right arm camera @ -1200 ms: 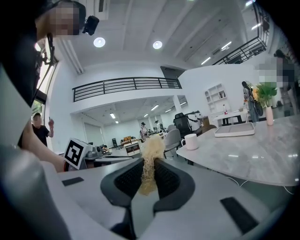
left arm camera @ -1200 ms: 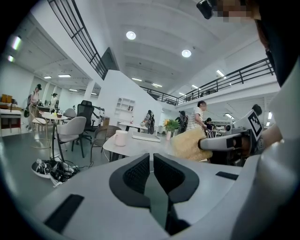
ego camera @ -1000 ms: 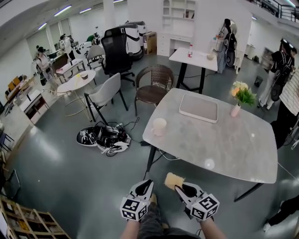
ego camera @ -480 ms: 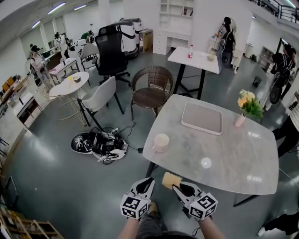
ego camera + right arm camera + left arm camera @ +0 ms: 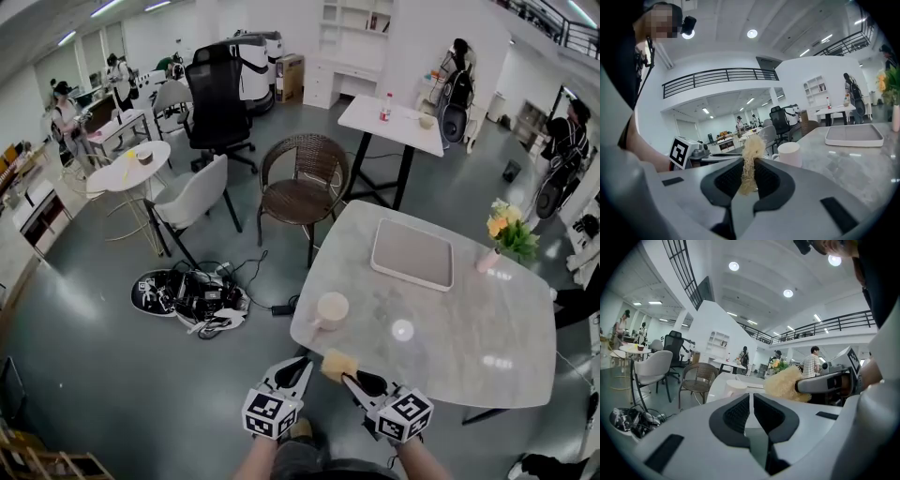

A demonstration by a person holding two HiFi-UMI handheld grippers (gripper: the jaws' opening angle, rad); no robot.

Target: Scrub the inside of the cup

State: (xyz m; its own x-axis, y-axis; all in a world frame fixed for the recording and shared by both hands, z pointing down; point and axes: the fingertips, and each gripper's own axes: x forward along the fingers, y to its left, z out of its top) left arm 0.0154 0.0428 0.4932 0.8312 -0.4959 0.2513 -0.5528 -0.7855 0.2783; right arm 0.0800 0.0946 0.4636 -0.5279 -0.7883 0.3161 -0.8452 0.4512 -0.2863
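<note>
The surface (image 5: 469,337) is mostly bare between the cup (image 5: 332,308), set by its near left corner, and the tray (image 5: 412,254) at the far edge. Just off that corner, the left tongs (image 5: 298,367) are closed and empty. The right tongs (image 5: 349,377) are clamped on a sponge (image 5: 338,364).

White left gripper (image 5: 297,366), right gripper (image 5: 349,378); trousers (image 5: 304,457) perhaps grey.
</note>
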